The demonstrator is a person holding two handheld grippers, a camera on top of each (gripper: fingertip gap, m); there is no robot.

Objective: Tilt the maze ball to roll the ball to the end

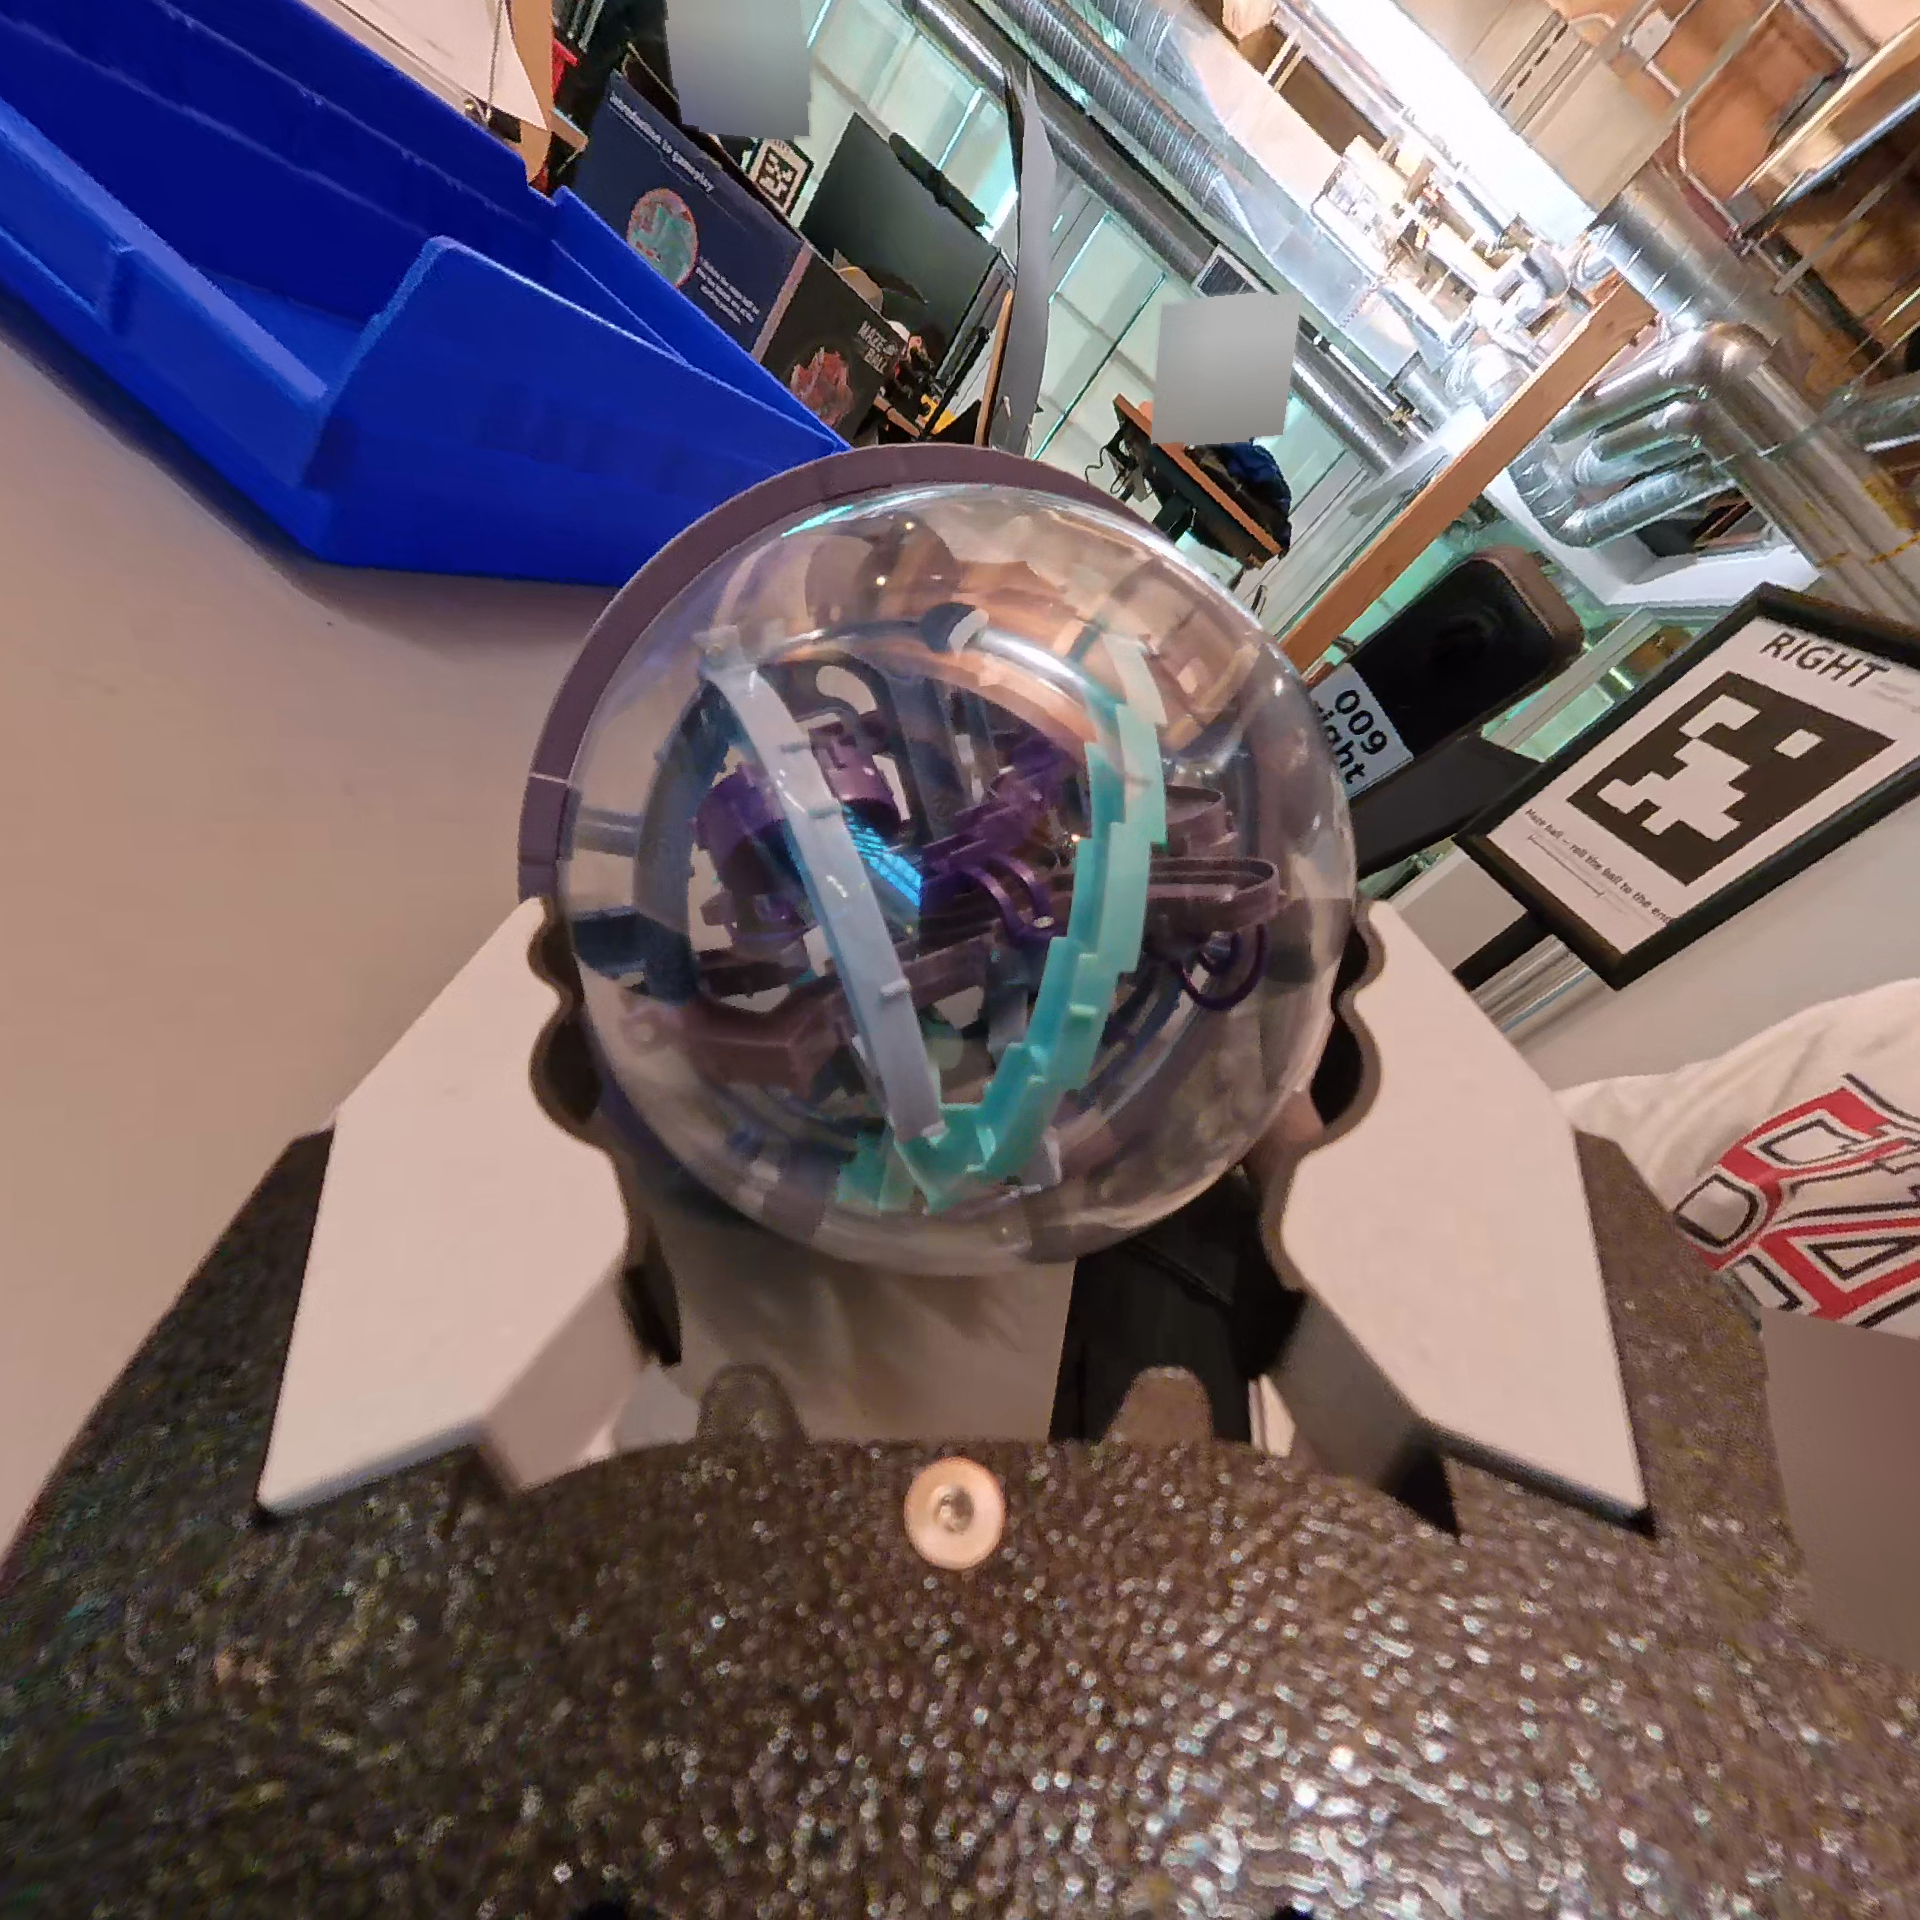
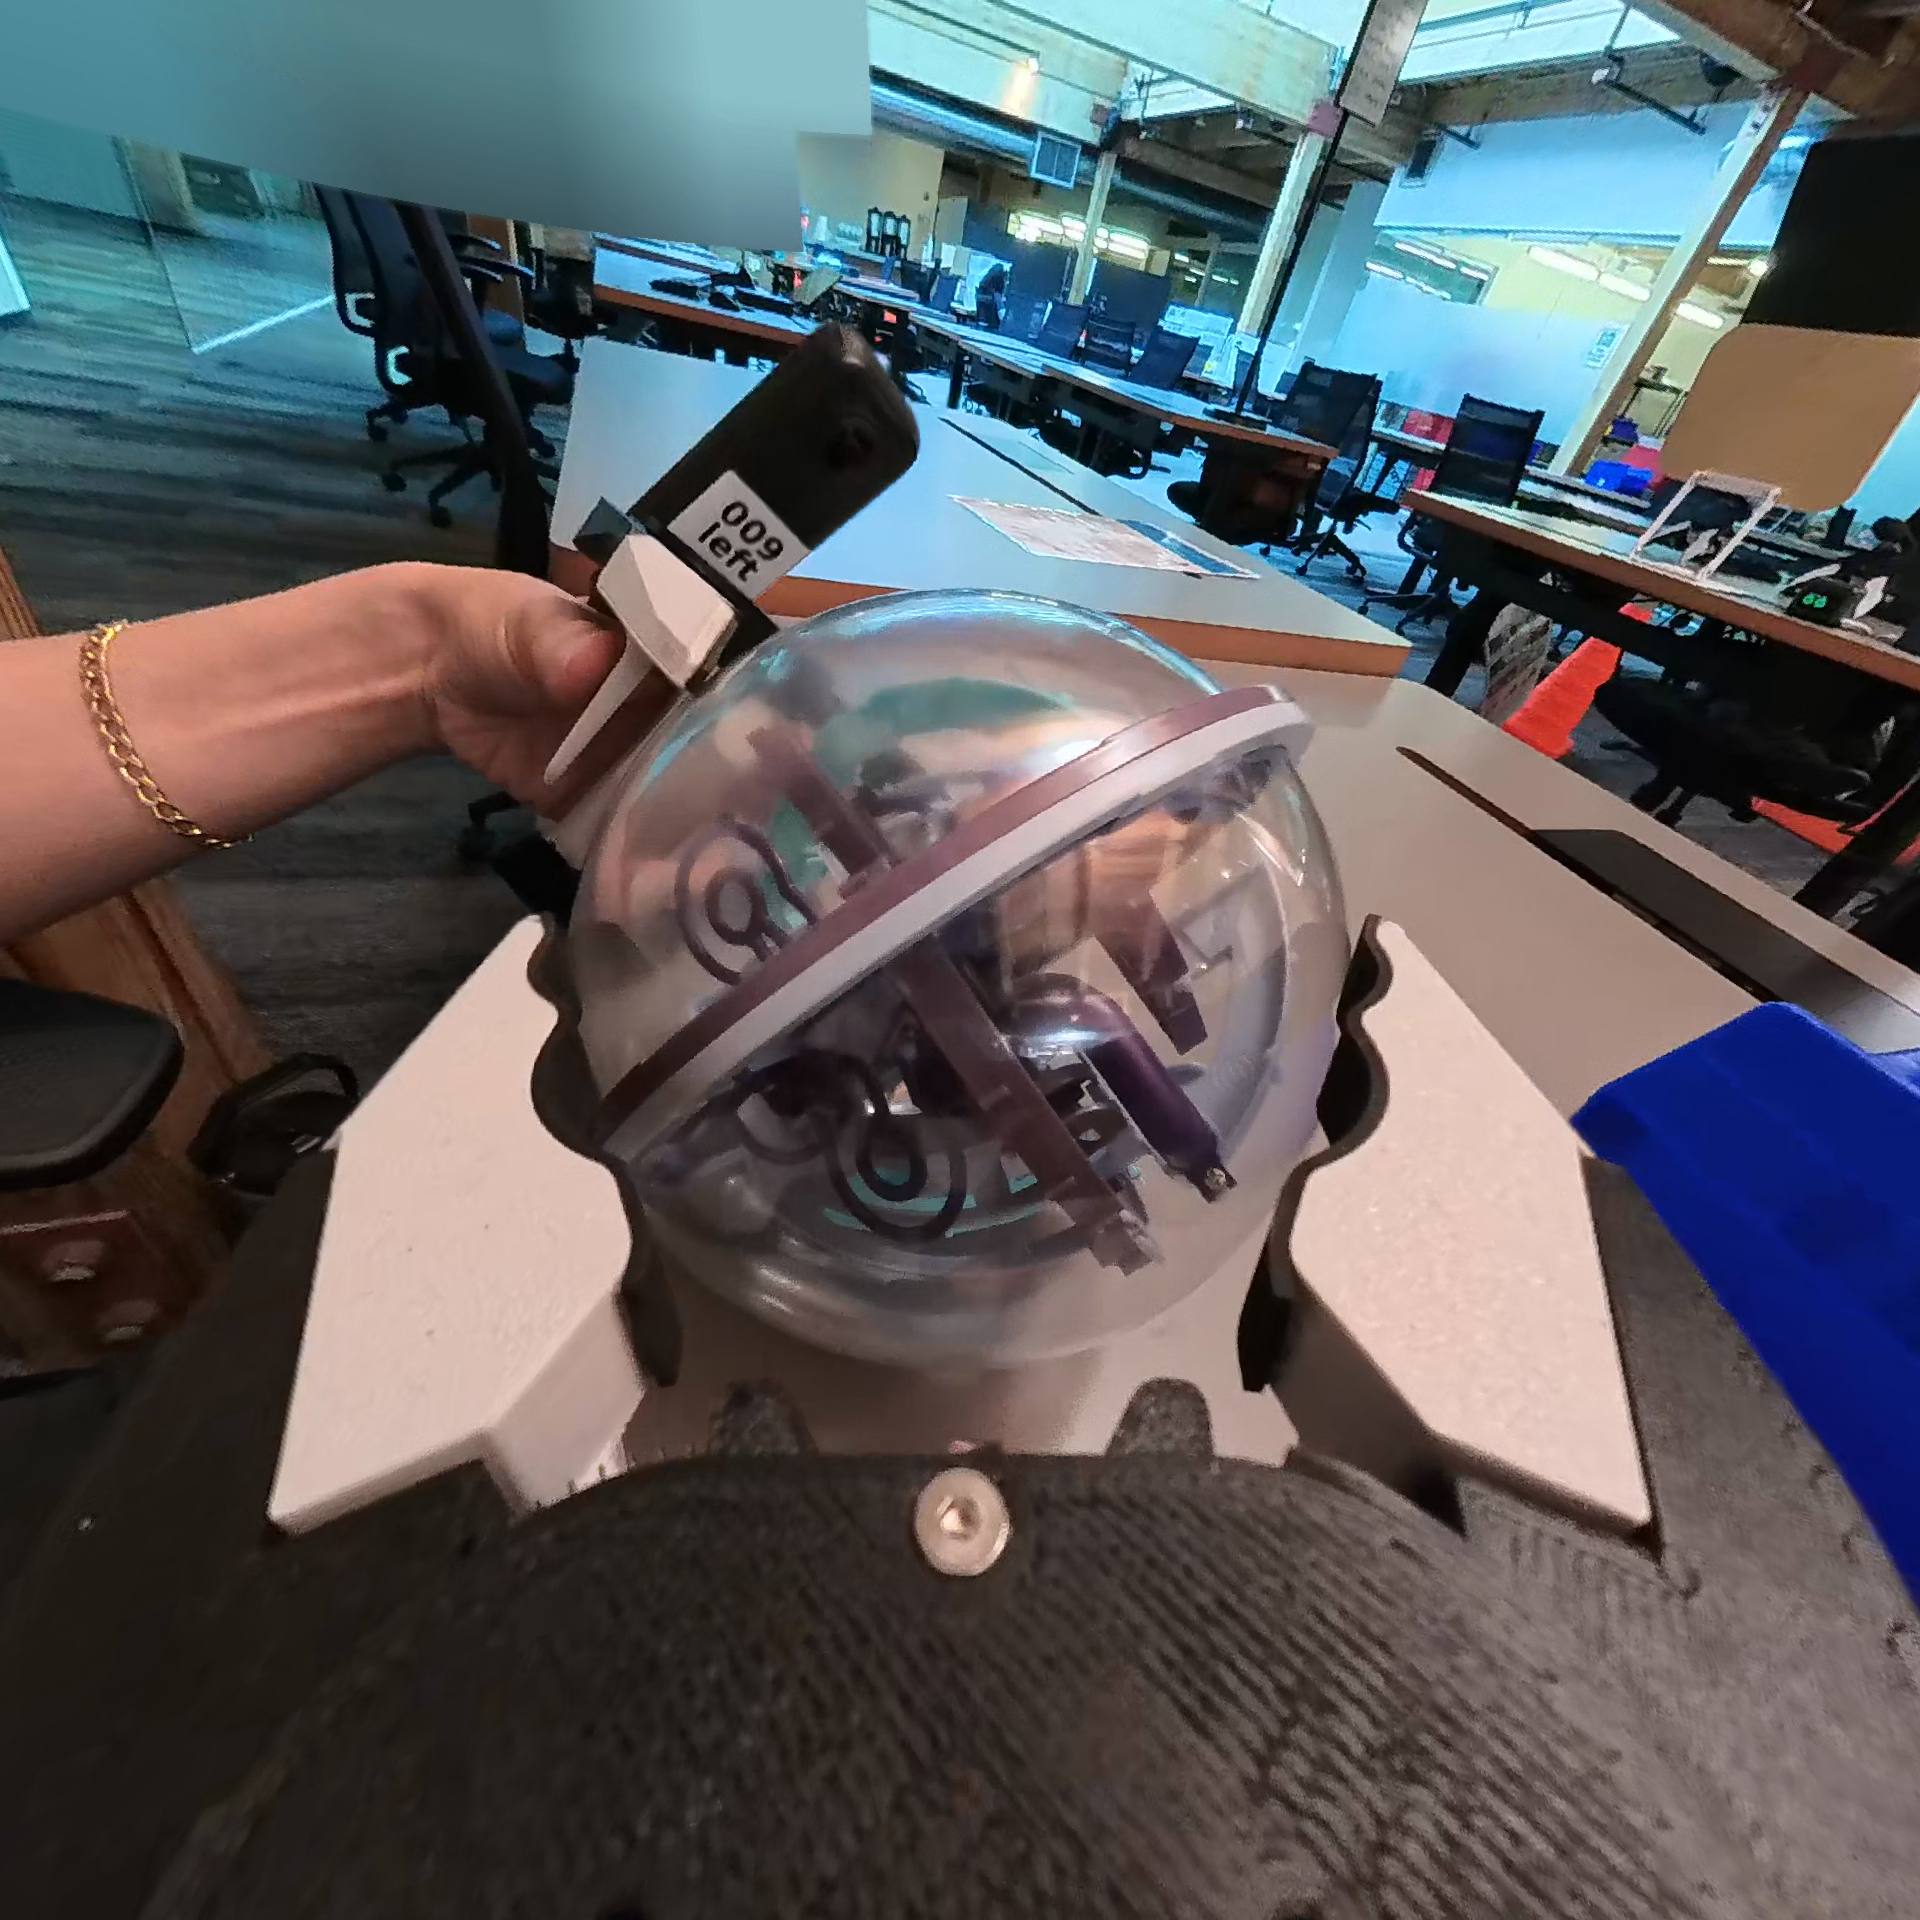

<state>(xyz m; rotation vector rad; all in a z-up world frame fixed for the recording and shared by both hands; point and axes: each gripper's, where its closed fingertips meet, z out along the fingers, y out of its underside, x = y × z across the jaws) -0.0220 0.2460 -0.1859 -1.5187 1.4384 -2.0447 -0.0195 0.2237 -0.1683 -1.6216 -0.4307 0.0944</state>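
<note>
Open-plan office: long desks [image 2: 1143,405] with black chairs [image 2: 1340,436], timber posts [image 2: 1288,197], silver ceiling ducts [image 1: 1621,416], grey carpet [image 2: 156,436].

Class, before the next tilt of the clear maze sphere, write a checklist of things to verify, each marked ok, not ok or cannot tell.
1. Left hand-held gripper clamps the clear plastic maze sphere, dark wavy pads on both sides: ok.
2. Right hand-held gripper pads against the sphere: left pad touches; right pad looks close, contact cannot tell.
3. Sphere lifted off the white table: ok.
4. Small ball located on the track inside: cannot tell.
5. Purple-and-white equator ring tilted, so the maze is already inclined: ok.
6. Blue plastic bin near the right gripper, clearance for turning: cannot tell.
</note>
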